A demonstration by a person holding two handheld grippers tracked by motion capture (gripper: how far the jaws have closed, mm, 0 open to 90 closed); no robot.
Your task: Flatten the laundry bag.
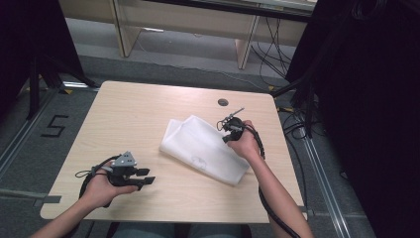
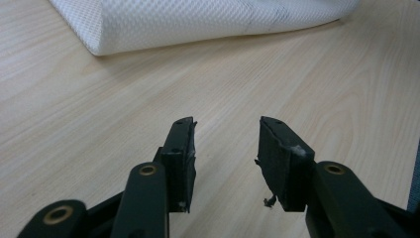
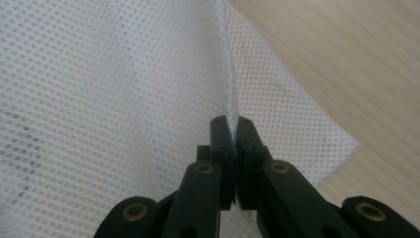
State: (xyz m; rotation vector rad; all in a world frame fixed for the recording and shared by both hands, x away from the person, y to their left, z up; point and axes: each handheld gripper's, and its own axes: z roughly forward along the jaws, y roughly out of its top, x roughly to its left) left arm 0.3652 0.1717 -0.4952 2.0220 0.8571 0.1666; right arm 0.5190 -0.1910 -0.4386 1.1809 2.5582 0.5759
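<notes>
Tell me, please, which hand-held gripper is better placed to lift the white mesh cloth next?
Probably the right hand-held gripper: its jaws are pinched on a fold of the white mesh cloth. The left hand-held gripper is open over the bare table, apart from the cloth.

hand-held gripper (image 1: 145,176): black jaws, brass pivots | grey three-cornered plate | black cables
</notes>
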